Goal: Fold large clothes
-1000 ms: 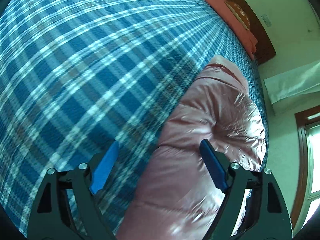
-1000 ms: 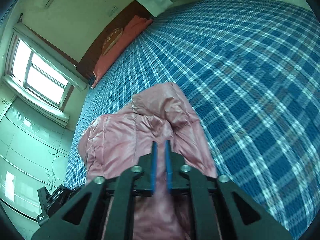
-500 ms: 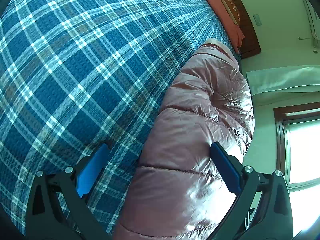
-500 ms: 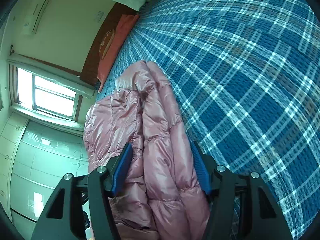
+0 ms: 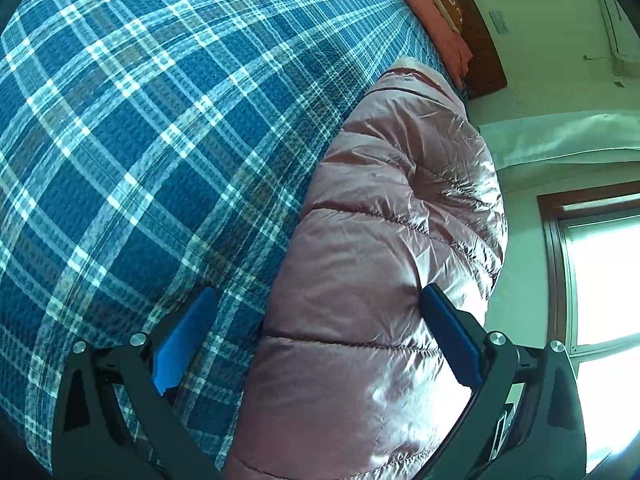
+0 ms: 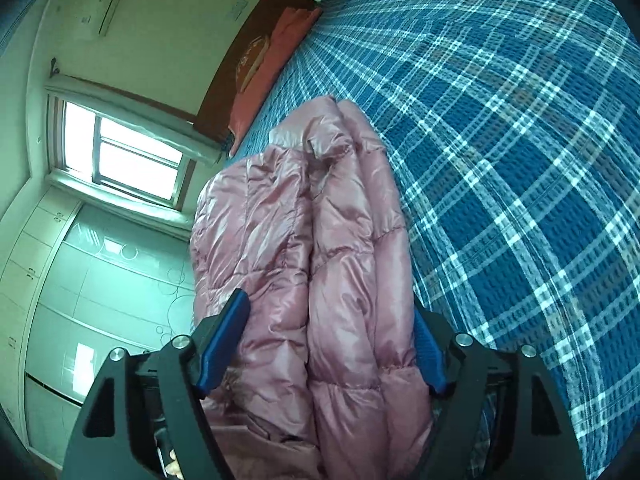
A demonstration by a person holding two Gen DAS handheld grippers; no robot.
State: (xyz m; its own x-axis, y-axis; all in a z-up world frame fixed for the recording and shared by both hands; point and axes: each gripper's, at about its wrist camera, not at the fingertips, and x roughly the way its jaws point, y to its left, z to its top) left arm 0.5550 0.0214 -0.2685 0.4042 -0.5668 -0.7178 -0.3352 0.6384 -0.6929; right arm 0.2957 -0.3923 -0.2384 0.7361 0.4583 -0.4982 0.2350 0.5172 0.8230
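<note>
A shiny pink quilted jacket (image 5: 380, 240) lies folded lengthwise on the blue plaid bed cover (image 5: 160, 140), near the bed's edge. My left gripper (image 5: 316, 320) stands wide open low over the jacket's near end. One blue pad is over the jacket, the other over the plaid beside it. In the right wrist view the jacket (image 6: 340, 240) shows two padded layers side by side. My right gripper (image 6: 326, 340) straddles its near end with jaws opening; the jacket bulges between the pads, which do not pinch it.
Salmon pillows (image 5: 440, 8) lie against a dark wooden headboard (image 5: 484, 56) at the far end of the bed. The plaid cover (image 6: 520, 160) stretches wide on one side of the jacket. Beyond the bed's edge are a window (image 6: 128, 148) and pale wardrobe doors (image 6: 80, 280).
The right jaws went from nearly shut to wide apart around the jacket, and that gripper sank closer to it. The left jaws widened and tipped down toward the jacket.
</note>
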